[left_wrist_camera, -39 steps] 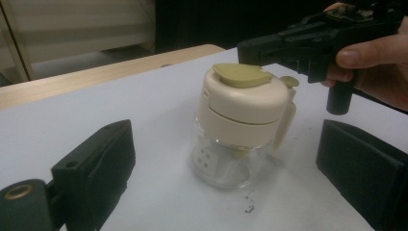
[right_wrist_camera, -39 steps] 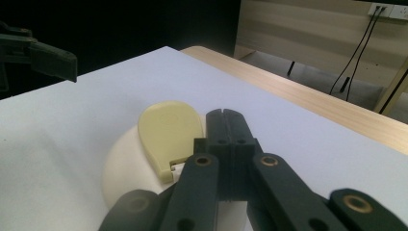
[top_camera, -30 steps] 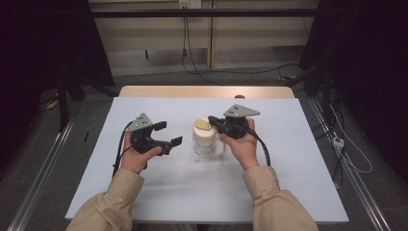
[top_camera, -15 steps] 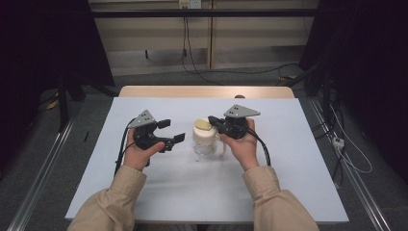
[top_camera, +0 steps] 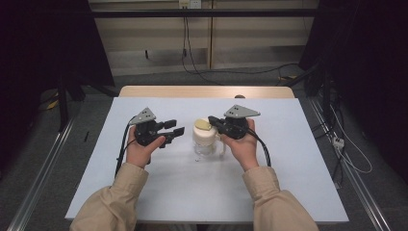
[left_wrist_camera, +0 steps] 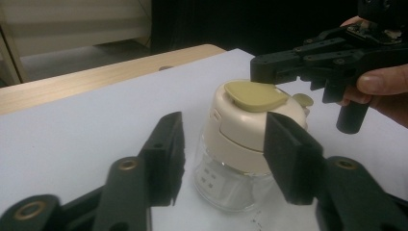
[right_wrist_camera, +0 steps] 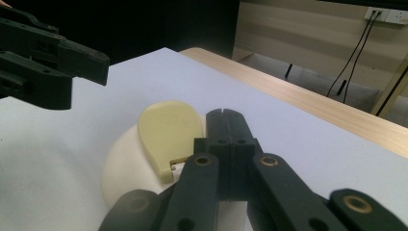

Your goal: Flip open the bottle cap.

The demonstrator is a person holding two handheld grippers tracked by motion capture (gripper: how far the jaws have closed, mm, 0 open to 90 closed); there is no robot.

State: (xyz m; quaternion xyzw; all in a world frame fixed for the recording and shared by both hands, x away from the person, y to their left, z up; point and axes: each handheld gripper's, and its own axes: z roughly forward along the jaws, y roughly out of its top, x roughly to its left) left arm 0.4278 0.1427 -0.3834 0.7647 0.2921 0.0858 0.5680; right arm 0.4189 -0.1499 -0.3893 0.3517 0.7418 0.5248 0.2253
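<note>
A small glass jar (top_camera: 204, 147) with a cream lid (left_wrist_camera: 235, 127) and a yellowish flap (right_wrist_camera: 171, 130) on top stands mid-table. My right gripper (top_camera: 212, 121) is shut, its closed tips (right_wrist_camera: 226, 115) lying over the lid's top beside the flap, with nothing seen between them. My left gripper (top_camera: 175, 128) hovers just left of the jar, tips pointing at it. Its jaws have just been closing and stand partly open (left_wrist_camera: 223, 139), with the jar just beyond their tips and neither pad pressing on it. In the left gripper view the right gripper (left_wrist_camera: 257, 67) reaches over the lid.
The jar stands on a white sheet (top_camera: 159, 187) that covers a wooden table (top_camera: 207, 91). Metal rails (top_camera: 33, 183) run along both sides on the floor, and cables (top_camera: 346, 159) lie at the right.
The left gripper's jaws have narrowed from wide open to partly open, and it has edged a little toward the jar. The right gripper and the jar have not moved.
</note>
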